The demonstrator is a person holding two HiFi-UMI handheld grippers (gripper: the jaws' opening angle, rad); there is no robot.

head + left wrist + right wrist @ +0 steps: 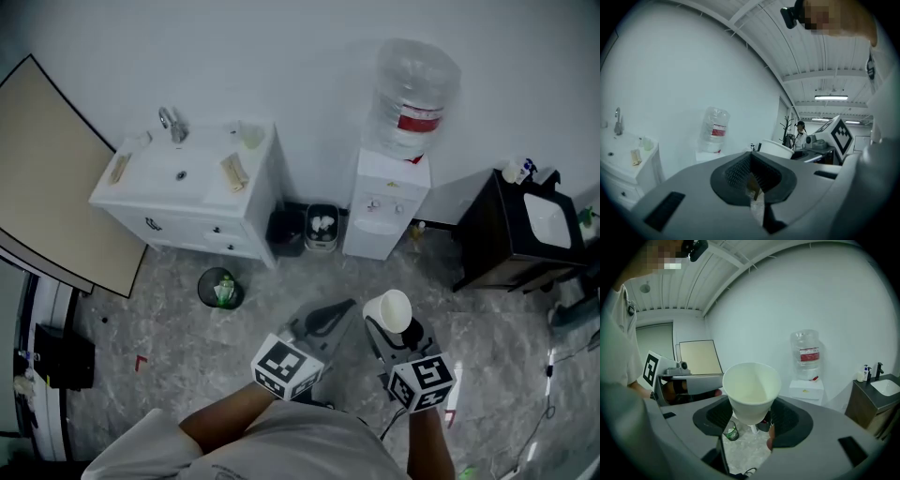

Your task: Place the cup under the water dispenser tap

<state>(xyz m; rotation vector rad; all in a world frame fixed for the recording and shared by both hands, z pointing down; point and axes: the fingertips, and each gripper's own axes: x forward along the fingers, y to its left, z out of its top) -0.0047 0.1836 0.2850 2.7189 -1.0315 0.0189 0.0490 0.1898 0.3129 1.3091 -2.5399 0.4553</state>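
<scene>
My right gripper (390,330) is shut on a white paper cup (389,310), held upright with its mouth open and nothing inside it (751,390). The jaws clasp the cup's lower half (750,420). The white water dispenser (385,204) with a clear bottle (412,94) on top stands against the wall, well ahead of the cup across the floor. In the right gripper view the dispenser (806,386) lies to the right of the cup. My left gripper (328,317) is shut and holds nothing (752,176); it hovers just left of the cup (776,149).
A white sink cabinet (187,192) stands left of the dispenser, with a black bin (284,232) and a small lidded bin (322,228) between them. A round waste bin (221,288) sits on the floor. A dark cabinet (497,239) is at the right, a beige board (47,178) at the left.
</scene>
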